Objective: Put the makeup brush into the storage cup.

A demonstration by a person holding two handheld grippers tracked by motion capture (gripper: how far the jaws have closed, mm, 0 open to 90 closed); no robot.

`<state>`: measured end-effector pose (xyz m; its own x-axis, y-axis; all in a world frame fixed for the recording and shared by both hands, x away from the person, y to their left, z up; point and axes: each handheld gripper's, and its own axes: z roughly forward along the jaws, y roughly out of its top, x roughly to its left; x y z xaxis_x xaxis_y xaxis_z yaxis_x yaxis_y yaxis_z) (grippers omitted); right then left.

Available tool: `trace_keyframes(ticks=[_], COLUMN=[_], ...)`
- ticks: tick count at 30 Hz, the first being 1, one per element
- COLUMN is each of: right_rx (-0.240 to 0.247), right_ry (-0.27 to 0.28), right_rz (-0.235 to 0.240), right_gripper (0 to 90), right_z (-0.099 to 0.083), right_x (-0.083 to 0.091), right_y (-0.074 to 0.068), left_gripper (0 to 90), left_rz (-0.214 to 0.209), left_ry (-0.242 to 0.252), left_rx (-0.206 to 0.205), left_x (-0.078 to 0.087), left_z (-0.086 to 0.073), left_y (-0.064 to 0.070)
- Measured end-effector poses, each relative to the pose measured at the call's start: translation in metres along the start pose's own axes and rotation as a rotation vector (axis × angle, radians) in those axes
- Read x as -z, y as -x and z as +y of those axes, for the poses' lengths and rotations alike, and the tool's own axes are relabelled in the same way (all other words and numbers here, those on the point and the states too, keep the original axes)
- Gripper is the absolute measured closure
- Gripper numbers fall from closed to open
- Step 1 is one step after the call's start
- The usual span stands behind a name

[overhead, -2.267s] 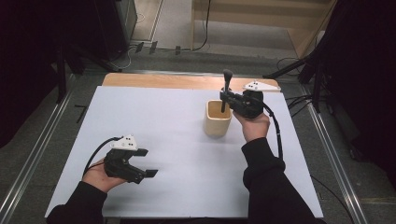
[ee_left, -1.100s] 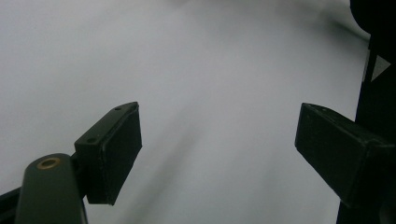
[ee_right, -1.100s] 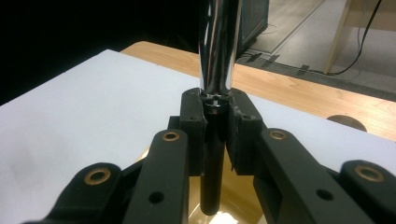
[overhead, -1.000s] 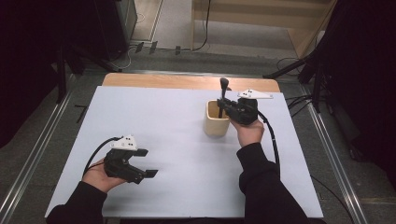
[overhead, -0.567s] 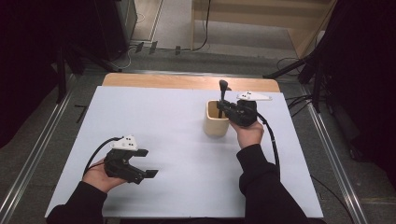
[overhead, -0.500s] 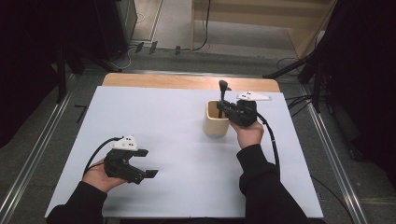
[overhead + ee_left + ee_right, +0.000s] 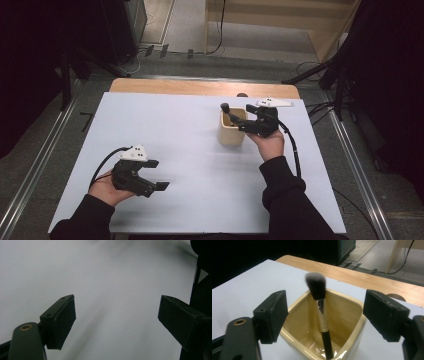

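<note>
Both grippers gape: right gripper [image 7: 239, 121] level at the cup [image 7: 231, 131], left gripper [image 7: 159, 176] resting low.

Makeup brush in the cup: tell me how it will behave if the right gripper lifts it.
The makeup brush looks slim, so probably light. Its glossy black handle may slip in a loose grip. It leans bristles-up inside the glazed square cup, so a nudge would likely swing it across rather than tip the cup.

Lab: railed test table [image 7: 200, 145], floor cables [image 7: 150, 50]
</note>
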<state>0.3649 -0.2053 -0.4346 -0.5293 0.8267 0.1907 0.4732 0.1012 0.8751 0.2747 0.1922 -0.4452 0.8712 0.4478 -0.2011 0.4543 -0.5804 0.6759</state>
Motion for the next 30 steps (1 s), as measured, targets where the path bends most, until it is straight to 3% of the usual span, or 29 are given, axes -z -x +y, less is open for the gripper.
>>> trace_keyframes(ticks=[4,13,30], right_rx=[0.006,0.000,0.046], right_ry=[-0.003,-0.005,-0.019], right_rz=[0.004,0.065,0.150], right_gripper=[15.7,15.3,16.1], right_z=[0.000,-0.006,-0.018], right_x=[0.003,0.012,0.030], right_y=[-0.002,-0.004,-0.017], left_gripper=[15.4,15.3,15.1], left_rz=[0.001,0.002,0.005], left_ry=[0.004,0.006,0.012], left_rx=[0.002,0.003,0.005], left_x=[0.000,0.001,0.000], left_z=[0.000,-0.001,-0.001], left_y=[0.000,-0.001,-0.002])
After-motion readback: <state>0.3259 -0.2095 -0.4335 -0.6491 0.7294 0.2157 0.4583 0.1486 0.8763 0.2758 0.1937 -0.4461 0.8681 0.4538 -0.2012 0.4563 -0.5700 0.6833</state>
